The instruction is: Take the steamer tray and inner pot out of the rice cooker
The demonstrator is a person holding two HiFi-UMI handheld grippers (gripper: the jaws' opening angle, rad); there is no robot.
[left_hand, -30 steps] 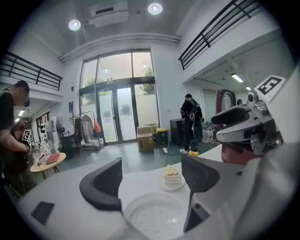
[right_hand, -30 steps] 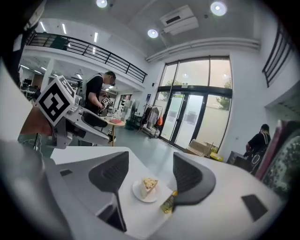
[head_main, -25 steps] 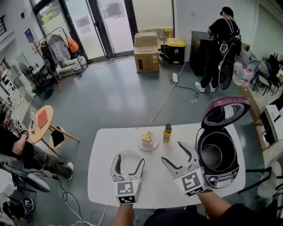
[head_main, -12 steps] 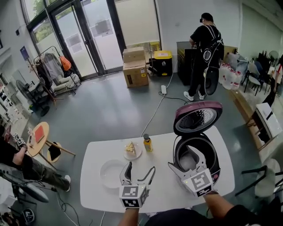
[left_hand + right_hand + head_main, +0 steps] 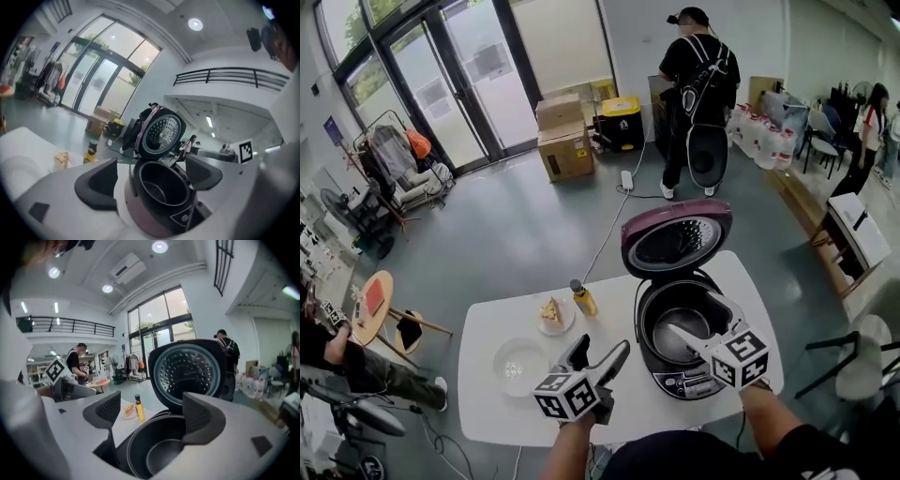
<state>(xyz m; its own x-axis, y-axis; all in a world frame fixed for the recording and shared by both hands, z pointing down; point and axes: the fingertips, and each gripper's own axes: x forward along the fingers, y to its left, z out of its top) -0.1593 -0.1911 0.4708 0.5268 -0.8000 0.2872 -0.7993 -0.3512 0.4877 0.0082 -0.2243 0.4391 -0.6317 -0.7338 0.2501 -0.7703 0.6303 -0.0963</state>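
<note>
Dark metal inner pot (image 5: 152,448) sits deep in maroon rice cooker (image 5: 689,382), so w/ your left gripper (image 5: 602,347) & right gripper (image 5: 694,314) jaws spread, empty, a lopsided rim grip could jam it.

Readable text: none | rice cooker (image 5: 684,382) panel: print too small | cardboard box (image 5: 563,150): marks blurred

Maroon rice cooker (image 5: 673,381), dark inner pot (image 5: 673,306), white table (image 5: 487,412), yellow bottle (image 5: 582,300)

We see cooker (image 5: 675,380) ahead of right tongs (image 5: 694,315): glossy maroon; lid plate (image 5: 675,242) dimpled metal; pot (image 5: 659,345) dark, matt. Table (image 5: 487,412) under left tongs (image 5: 602,345): smooth white.
</note>
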